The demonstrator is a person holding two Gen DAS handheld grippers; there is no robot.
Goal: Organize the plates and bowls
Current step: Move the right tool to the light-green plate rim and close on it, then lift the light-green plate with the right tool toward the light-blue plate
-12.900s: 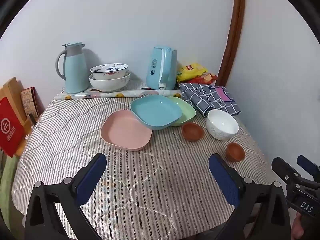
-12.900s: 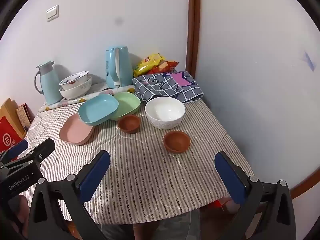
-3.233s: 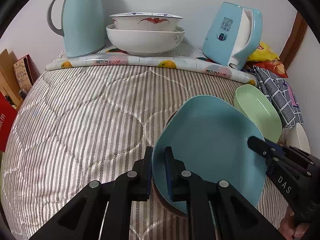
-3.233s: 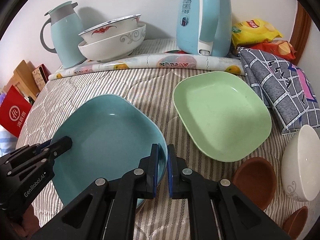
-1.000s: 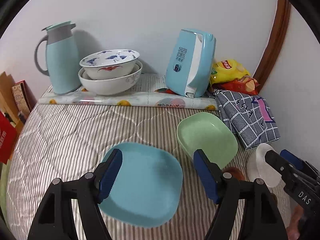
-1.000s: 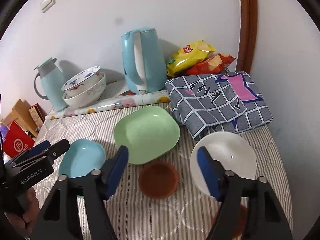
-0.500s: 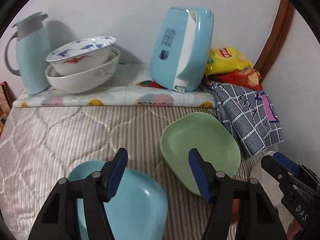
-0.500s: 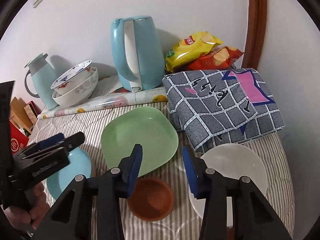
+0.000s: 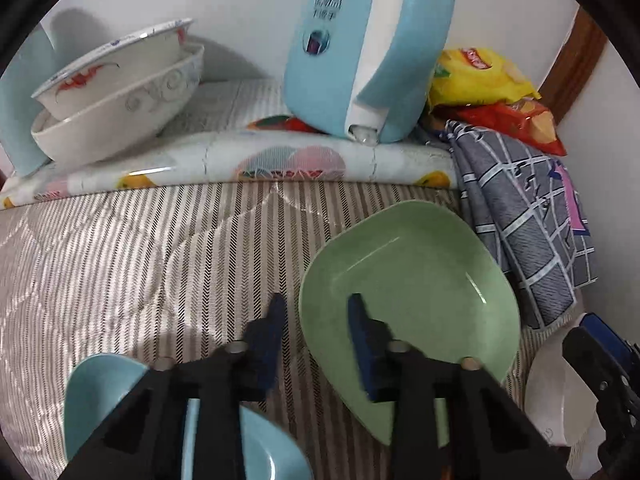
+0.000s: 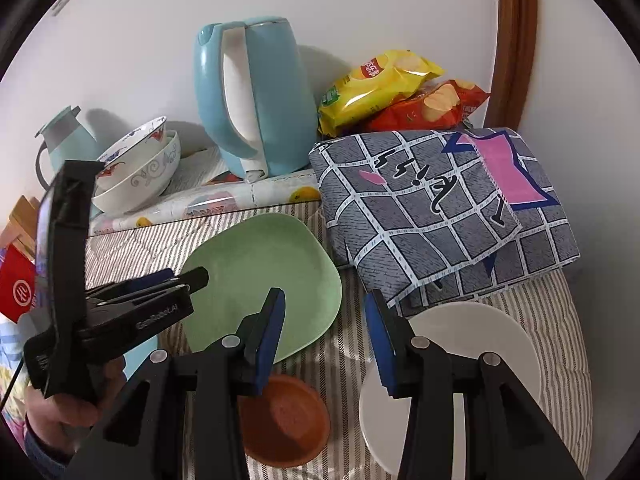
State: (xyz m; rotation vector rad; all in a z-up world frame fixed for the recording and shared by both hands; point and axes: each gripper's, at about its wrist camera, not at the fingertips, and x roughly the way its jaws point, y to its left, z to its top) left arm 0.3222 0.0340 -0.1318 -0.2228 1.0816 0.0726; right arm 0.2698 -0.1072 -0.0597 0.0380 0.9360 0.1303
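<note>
A green plate (image 9: pixel 412 284) lies on the striped tablecloth; it also shows in the right wrist view (image 10: pixel 260 280). My left gripper (image 9: pixel 316 308) is open, its jaws either side of the plate's near left rim, not closed on it. My right gripper (image 10: pixel 324 300) is open, its jaws either side of the plate's right rim. A blue plate (image 9: pixel 104 384) lies at the lower left. A small brown bowl (image 10: pixel 286 420) and a white bowl (image 10: pixel 472 356) sit near the right gripper.
Two stacked white patterned bowls (image 9: pixel 116 92) and a blue kettle (image 9: pixel 368 44) stand at the back on a rolled mat (image 9: pixel 240 164). A checked cloth (image 10: pixel 444 208) and snack bags (image 10: pixel 392 88) lie at the right. A thermos (image 10: pixel 68 136) stands at the back left.
Both grippers have moved in toward the green plate and narrowed their opening. The blue plate has slid further out of view at the lower left.
</note>
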